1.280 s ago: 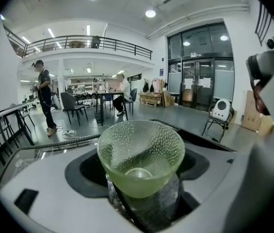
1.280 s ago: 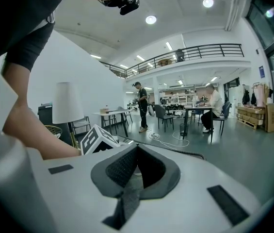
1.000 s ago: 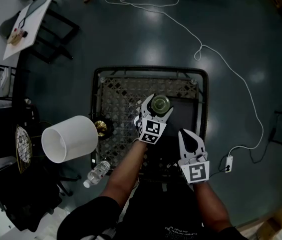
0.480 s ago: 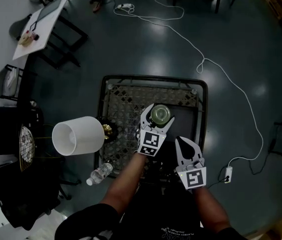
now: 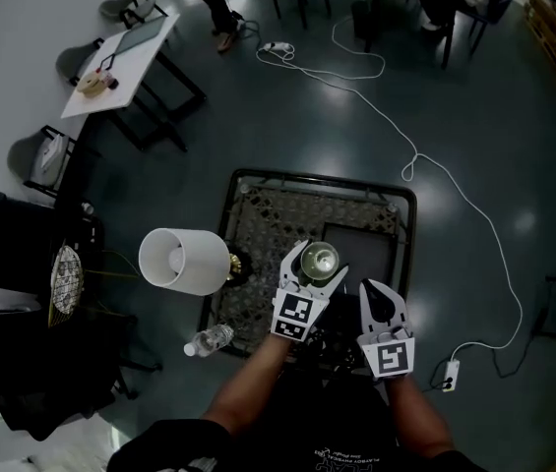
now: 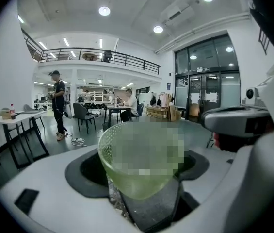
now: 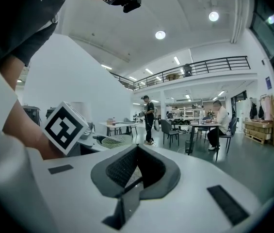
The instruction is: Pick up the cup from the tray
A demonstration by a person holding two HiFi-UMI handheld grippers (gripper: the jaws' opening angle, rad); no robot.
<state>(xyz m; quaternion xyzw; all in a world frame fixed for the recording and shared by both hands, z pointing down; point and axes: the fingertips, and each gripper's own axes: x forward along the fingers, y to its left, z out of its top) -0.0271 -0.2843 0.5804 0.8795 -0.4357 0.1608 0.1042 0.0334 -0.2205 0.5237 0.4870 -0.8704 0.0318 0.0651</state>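
While your left gripper (image 5: 315, 265) pinches the green cup (image 6: 141, 161) between its fingers, the cup seems to hang clear of the dark tray (image 5: 368, 250), near its left edge, so the pick-up looks all but done. Your right gripper (image 5: 380, 298) is empty, fingers pressed together. Next you need a firm squeeze and a level cup.

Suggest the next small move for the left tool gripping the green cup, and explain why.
Probably lift the left tool straight up a little: its jaws are shut on the upright green cup at the left edge of the dark tray, and I cannot tell whether it hangs clear.
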